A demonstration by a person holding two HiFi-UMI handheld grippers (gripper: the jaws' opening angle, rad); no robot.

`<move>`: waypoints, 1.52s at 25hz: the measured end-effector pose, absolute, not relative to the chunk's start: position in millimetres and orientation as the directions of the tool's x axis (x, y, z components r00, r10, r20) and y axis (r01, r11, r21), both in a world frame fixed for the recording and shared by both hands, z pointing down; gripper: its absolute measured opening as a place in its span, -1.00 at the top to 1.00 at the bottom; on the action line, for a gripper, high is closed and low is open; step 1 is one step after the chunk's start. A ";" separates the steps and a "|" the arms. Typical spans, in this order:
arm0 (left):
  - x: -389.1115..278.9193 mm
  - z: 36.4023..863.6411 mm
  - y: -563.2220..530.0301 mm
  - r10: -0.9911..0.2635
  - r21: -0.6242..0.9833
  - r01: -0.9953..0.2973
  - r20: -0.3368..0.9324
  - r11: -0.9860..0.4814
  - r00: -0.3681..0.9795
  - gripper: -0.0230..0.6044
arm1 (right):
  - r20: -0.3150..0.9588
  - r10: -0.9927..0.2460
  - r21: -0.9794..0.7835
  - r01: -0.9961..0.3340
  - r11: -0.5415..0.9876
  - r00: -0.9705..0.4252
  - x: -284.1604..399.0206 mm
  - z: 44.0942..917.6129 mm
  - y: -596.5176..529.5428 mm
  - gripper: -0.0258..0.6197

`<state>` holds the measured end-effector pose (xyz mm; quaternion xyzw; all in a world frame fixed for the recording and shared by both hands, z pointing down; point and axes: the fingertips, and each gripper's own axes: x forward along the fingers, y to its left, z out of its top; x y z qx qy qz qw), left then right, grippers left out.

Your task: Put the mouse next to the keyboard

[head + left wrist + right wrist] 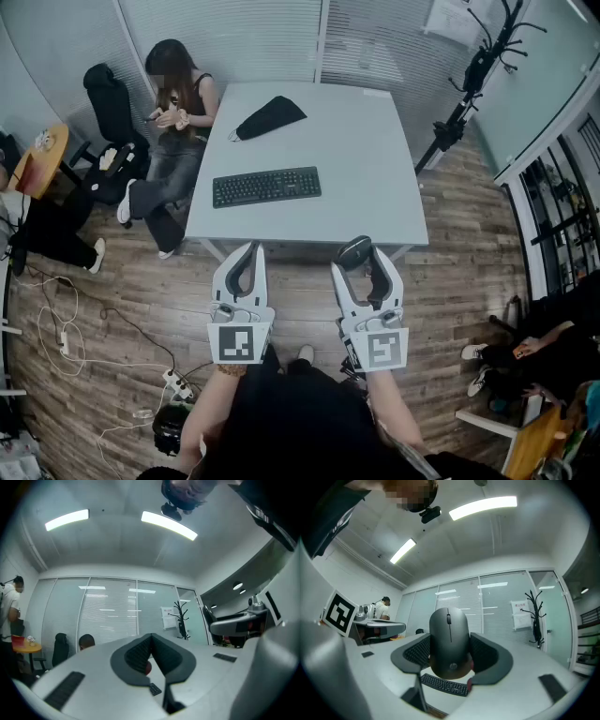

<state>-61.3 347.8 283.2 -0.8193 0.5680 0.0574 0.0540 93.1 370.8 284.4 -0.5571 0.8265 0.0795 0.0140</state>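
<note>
Nearest, the left gripper has its jaws closed tip to tip, empty. The right gripper has its jaws wide, clamped on the flanks of a smooth dark grey plastic computer mouse, held short of the white rectangular table. The mouse is probably light, rigid and slick, so gripping its sides suits it. Beyond lies the flat black keyboard.
</note>
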 end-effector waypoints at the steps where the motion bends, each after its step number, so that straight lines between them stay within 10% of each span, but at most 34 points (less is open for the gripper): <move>1: -59.1 283.2 347.9 -0.923 -0.033 -0.937 -0.161 -0.348 0.349 0.92 | -0.115 -0.916 0.117 -0.921 0.371 -0.384 94.5 284.0 370.5 0.11; 34: -29.8 285.9 284.6 -0.910 -0.061 -0.935 -0.219 -0.348 0.353 0.92 | -0.097 -0.936 0.066 -0.941 0.333 -0.338 150.4 299.5 303.7 0.11; 38: -34.8 291.1 275.8 -0.890 -0.250 -0.887 -0.148 -0.389 0.432 0.92 | -0.100 -0.947 0.059 -0.952 0.300 -0.305 143.6 292.8 294.3 0.11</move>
